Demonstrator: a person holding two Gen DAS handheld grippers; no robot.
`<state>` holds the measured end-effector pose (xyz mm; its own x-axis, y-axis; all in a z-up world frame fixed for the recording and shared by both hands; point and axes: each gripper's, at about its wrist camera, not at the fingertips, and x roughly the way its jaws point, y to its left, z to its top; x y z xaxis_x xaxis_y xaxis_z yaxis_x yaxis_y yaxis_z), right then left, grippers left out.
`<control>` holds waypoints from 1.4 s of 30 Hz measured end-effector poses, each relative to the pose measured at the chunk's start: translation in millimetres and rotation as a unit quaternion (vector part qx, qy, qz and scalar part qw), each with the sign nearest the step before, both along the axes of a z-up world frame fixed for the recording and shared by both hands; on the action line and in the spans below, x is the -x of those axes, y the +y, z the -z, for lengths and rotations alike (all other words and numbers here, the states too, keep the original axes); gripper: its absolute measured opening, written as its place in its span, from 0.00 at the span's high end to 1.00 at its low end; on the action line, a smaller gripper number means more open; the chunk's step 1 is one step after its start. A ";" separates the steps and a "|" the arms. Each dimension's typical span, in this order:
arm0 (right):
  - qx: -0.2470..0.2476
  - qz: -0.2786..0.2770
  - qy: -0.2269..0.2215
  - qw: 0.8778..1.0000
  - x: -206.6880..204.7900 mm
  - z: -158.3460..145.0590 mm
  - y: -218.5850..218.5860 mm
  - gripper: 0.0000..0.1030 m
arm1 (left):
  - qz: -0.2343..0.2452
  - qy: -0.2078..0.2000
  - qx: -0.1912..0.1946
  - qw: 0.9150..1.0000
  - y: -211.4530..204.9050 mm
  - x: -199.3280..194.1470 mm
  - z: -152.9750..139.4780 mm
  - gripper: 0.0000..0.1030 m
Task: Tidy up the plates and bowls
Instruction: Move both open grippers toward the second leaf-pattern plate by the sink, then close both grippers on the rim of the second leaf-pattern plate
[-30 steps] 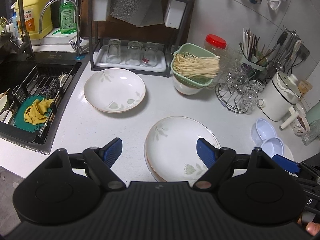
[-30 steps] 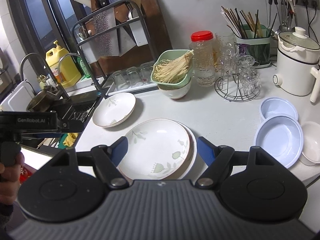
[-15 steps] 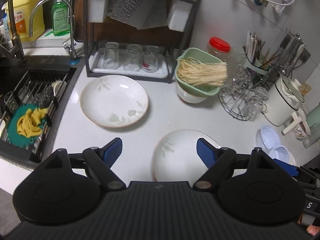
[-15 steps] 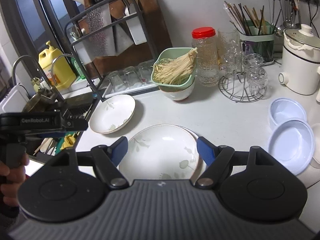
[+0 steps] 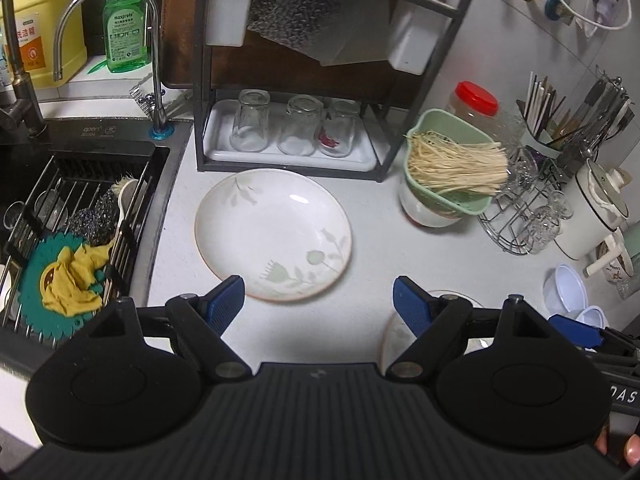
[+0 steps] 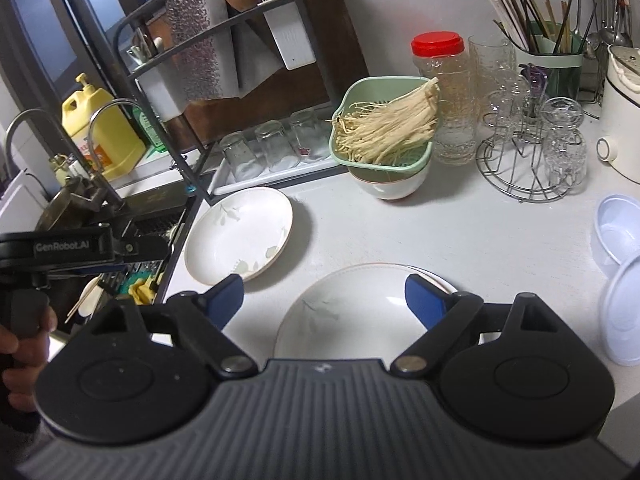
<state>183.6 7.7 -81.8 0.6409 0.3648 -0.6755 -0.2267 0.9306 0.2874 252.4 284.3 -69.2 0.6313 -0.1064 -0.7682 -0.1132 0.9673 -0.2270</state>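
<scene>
The white counter (image 5: 372, 264) carries the whole job, and the step in hand looks like the approach to the lone flowered plate (image 5: 274, 234) lying near the sink (image 5: 80, 216), probably so it can join the stacked plates (image 6: 360, 312) sitting closer in and to the right. The left gripper (image 5: 319, 304) hangs just short of that plate's near rim, jaws spread wide with nothing between them; the right gripper (image 6: 324, 300) sits over the stack, its jaws having just been opening and gripping nothing, only the top plate showing beneath the gap. Next, I'd judge, the left one must drop lower and get a finger under the shallow rim, which lies flat on the counter and gives little to pinch. Behind the plate the dark rack (image 5: 296, 80) with its tray of upturned glasses (image 5: 294, 130) stands close, so there is scant room beyond. Farther right a green colander of noodles (image 5: 448, 172) rests on a bowl (image 6: 390, 184), and pale blue bowls (image 6: 618, 236) wait at the far right edge.
</scene>
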 end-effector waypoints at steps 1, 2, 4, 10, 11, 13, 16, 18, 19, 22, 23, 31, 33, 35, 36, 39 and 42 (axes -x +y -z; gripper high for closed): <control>0.000 0.003 0.002 1.000 -3.1 1.1 3.4 0.14 | 0.002 0.002 0.002 1.000 4.7 -4.4 2.0 0.18; 0.000 0.007 0.003 1.000 -5.9 2.0 6.5 0.14 | 0.005 0.003 0.003 1.000 9.3 -8.6 4.0 0.18; 0.001 0.015 0.008 1.000 -11.9 3.9 13.5 0.14 | 0.010 0.005 0.005 1.000 18.4 -16.3 8.0 0.18; 0.004 0.034 0.015 0.999 -31.0 10.9 36.9 0.14 | 0.029 0.016 0.013 0.999 42.9 -41.4 22.0 0.18; 0.005 0.039 0.019 0.999 -34.7 12.7 41.1 0.14 | 0.034 0.019 0.013 0.999 46.4 -45.4 23.9 0.18; 0.003 0.052 0.031 0.998 -41.2 14.9 48.8 0.14 | 0.044 0.025 0.012 0.999 53.9 -52.7 27.5 0.18; -0.001 0.069 0.038 0.997 -46.1 17.8 59.1 0.14 | 0.063 0.037 0.015 0.997 63.9 -62.7 35.1 0.18; -0.002 0.075 0.043 0.996 -48.7 21.5 66.7 0.14 | 0.078 0.047 0.008 0.996 68.9 -69.4 42.0 0.18; -0.002 0.076 0.046 0.996 -49.9 23.2 70.4 0.14 | 0.085 0.051 0.005 0.995 71.1 -72.0 44.9 0.18; -0.001 0.078 0.055 0.995 -55.6 27.8 80.9 0.14 | 0.096 0.059 0.003 0.994 79.3 -80.2 52.4 0.18; -0.001 0.078 0.057 0.995 -58.3 29.4 84.3 0.14 | 0.097 0.062 0.004 0.993 82.9 -83.3 55.2 0.18; 0.004 0.081 0.070 0.994 -84.3 41.8 107.3 0.14 | 0.097 0.083 0.015 0.992 107.0 -109.1 75.6 0.18; 0.004 0.082 0.076 0.994 -91.5 46.1 111.8 0.14 | 0.098 0.087 0.016 0.991 112.6 -115.6 79.9 0.18; 0.007 0.082 0.081 0.993 -98.4 49.6 116.1 0.15 | 0.100 0.091 0.011 0.991 117.3 -121.8 84.2 0.18; 0.008 0.080 0.083 0.993 -102.1 51.0 118.7 0.15 | 0.102 0.093 0.006 0.990 119.6 -126.1 86.3 0.18; 0.013 0.074 0.091 0.993 -113.1 55.5 126.4 0.23 | 0.112 0.100 0.017 0.989 126.1 -137.9 93.3 0.19; 0.017 0.072 0.104 0.992 -125.5 63.3 131.5 0.28 | 0.121 0.111 0.034 0.986 129.9 -149.1 100.7 0.22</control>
<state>309.1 139.2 -145.1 0.5307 0.2536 -0.8087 -0.0302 0.9593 0.2809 401.5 414.2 -169.9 0.3977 -0.2889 -0.8709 0.0651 0.9556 -0.2872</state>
